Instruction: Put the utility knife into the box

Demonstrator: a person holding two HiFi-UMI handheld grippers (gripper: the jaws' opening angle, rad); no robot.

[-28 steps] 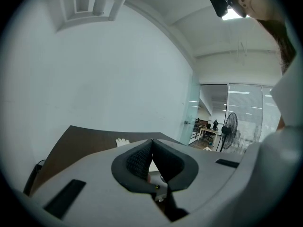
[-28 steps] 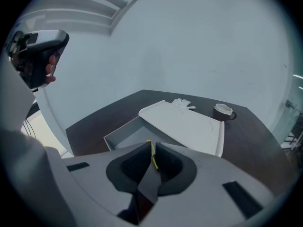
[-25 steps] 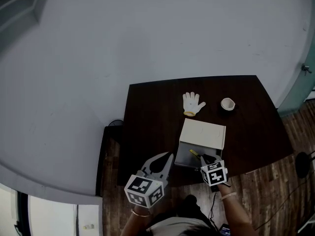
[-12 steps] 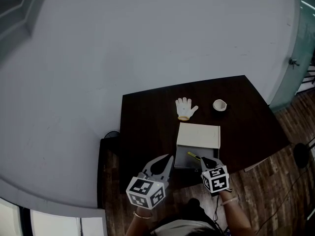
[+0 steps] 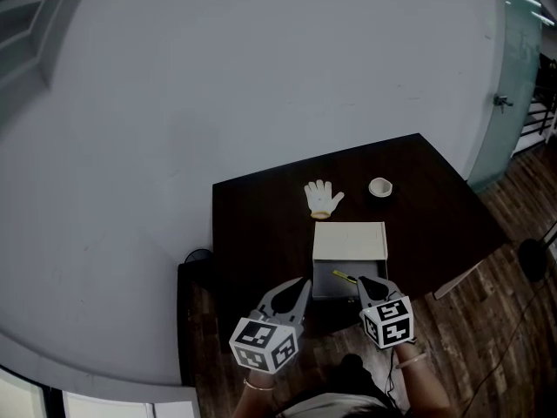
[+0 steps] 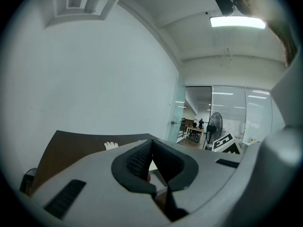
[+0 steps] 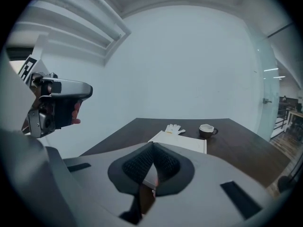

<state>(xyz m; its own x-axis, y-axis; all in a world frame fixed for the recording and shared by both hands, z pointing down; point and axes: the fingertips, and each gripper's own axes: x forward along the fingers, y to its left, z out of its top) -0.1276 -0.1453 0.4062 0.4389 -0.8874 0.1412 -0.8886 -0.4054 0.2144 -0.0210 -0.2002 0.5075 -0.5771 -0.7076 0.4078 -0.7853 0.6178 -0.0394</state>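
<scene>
Dark table (image 5: 261, 216) bearing the open box (image 5: 349, 240): the utility knife (image 5: 345, 277) lies inside, long axis slanted, just beyond the clenched, empty right gripper (image 5: 363, 280). The left gripper (image 5: 303, 283), likewise closed on nothing, is farther off.

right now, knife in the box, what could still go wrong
The box stands open near the front edge of the table, close to the shut left gripper and right gripper; a stray bump could shove it off. The utility knife lies loose inside with the lid back, so tipping could spill it.
</scene>
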